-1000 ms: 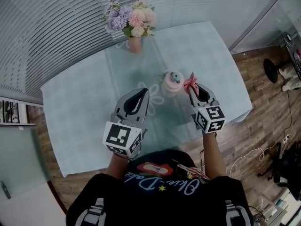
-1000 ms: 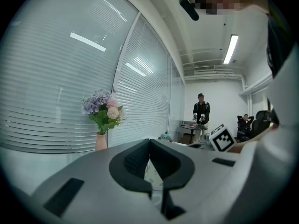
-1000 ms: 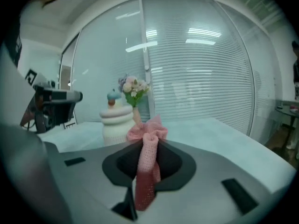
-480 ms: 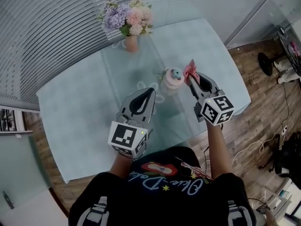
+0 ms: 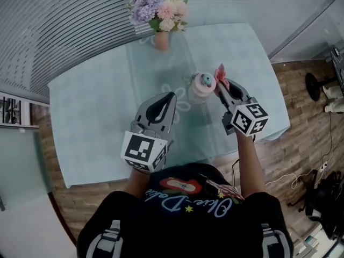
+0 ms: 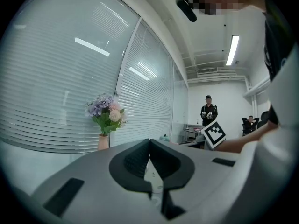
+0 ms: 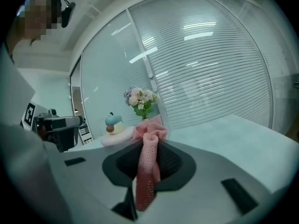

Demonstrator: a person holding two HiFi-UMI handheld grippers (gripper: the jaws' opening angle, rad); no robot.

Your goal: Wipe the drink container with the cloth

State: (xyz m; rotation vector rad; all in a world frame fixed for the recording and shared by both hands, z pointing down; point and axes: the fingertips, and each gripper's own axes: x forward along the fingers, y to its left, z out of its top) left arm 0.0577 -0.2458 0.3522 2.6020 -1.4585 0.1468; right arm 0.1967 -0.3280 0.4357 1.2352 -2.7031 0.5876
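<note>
The drink container is a pale pink cup with a blue-green knob on its lid; it stands upright near the middle of the table. In the right gripper view the drink container shows to the left of the jaws. My right gripper is shut on a pink cloth, held just right of the cup's lid; whether it touches is unclear. The pink cloth hangs down between the shut jaws. My left gripper is shut on nothing, low and left of the cup. The left gripper has its jaws together.
A pink vase of flowers stands at the table's far edge. The pale green tablecloth covers the table, with wooden floor beyond the right edge. Window blinds run behind the table. Two people are far off in the room.
The right gripper with the cloth has moved closer to the cup's lid. The left gripper has held about the same place; the head view has shifted.
</note>
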